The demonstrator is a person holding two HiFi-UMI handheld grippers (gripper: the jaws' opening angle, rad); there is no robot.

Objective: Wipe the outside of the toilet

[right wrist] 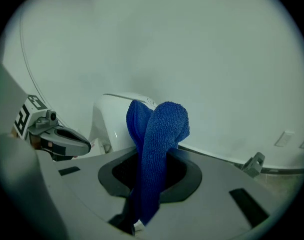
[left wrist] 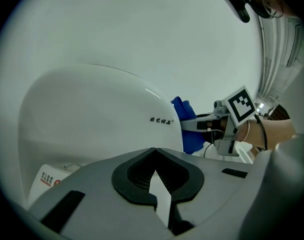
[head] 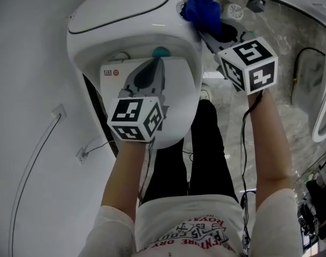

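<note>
**Left to right.** The left claw (head: 153,68), pressed together on nothing, hovers over the closed top of the toilet (head: 114,20). Ahead and to its right, the right claw (head: 208,31) pinches a bunched blue cloth (head: 201,8) at the toilet's rear flank. Suggested technique: lay the cloth flat against the porcelain, follow the curve in overlapping strokes, and hold the idle claw clear of the path.

The left tool (head: 152,71) hung over the toilet (head: 125,20) lid, above a sheet (head: 179,90) lying on it. The right tool (head: 206,28) was at the toilet's right rear. The cloth (head: 203,8) between its jaws was apparently touching the shell. A wall (right wrist: 191,44) stood behind.
</note>
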